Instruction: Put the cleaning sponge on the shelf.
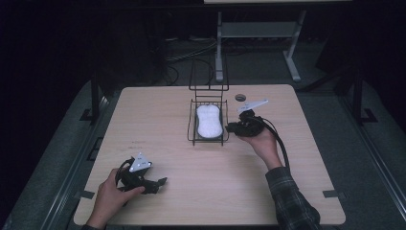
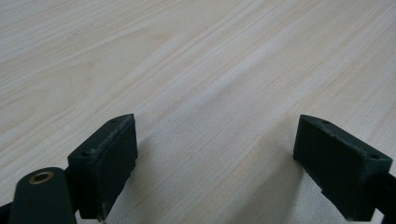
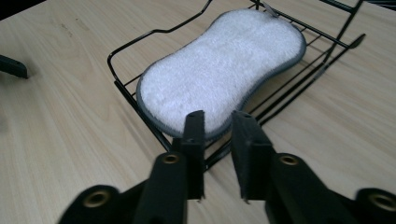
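A black wire rack (image 1: 207,142) stands at the middle of the wooden table, and a white, grey-edged sponge (image 1: 208,120) lies flat in it. My right gripper (image 1: 231,127) sits just to the rack's right, pointing at it. In the right gripper view its jaws (image 3: 218,116) stand a narrow gap apart at the rack's rim (image 3: 133,43), with nothing between them and the sponge (image 3: 219,65) just beyond. My left gripper (image 1: 157,184) rests low near the table's front left. Its jaws (image 2: 217,126) are wide open over bare wood.
The rack has a tall upright wire back (image 1: 209,76) on its far side. A small round grommet (image 1: 240,97) sits in the table behind the right gripper. A metal desk frame (image 1: 219,48) stands on the floor beyond the table. A dark tip of the other gripper (image 3: 11,66) shows at far left.
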Demonstrator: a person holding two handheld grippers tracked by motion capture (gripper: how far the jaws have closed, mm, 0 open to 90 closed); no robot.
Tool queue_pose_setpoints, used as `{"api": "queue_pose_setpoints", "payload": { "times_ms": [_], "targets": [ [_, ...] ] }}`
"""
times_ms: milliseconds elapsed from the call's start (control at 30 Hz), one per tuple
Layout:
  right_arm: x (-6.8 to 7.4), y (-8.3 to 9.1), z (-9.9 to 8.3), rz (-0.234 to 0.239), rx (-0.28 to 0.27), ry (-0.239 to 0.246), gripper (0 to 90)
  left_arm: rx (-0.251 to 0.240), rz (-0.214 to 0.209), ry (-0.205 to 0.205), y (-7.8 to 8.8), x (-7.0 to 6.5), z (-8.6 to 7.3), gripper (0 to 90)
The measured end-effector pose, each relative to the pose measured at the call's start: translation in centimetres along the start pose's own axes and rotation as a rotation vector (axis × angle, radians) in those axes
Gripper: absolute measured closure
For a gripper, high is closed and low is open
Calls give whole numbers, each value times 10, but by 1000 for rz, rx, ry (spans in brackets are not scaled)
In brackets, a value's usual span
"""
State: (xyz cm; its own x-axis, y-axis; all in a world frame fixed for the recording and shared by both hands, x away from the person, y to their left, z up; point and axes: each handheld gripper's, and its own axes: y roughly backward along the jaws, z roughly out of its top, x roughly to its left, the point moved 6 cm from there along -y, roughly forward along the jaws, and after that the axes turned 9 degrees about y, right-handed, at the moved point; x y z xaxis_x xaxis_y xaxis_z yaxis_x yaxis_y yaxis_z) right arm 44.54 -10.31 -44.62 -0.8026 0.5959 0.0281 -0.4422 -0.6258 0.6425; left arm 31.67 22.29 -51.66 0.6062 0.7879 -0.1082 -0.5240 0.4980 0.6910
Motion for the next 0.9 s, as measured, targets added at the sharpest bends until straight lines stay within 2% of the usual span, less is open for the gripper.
{"api": "queue_pose_setpoints", "payload": {
  "times_ms": [233,433,633,700,900],
  "targets": [
    [0,18,-16,-49,10,-9,502,0,0,0,0,0,0,129],
    [0,32,-35,-80,26,-24,359,0,0,0,0,0,0,129],
    [3,45,-56,-106,41,-47,275,-1,0,0,0,0,0,129],
    [5,50,-65,-126,45,-45,264,-1,0,0,0,0,0,129],
    [11,63,-87,-143,54,-49,194,0,0,0,0,0,0,129]
  ]
}}
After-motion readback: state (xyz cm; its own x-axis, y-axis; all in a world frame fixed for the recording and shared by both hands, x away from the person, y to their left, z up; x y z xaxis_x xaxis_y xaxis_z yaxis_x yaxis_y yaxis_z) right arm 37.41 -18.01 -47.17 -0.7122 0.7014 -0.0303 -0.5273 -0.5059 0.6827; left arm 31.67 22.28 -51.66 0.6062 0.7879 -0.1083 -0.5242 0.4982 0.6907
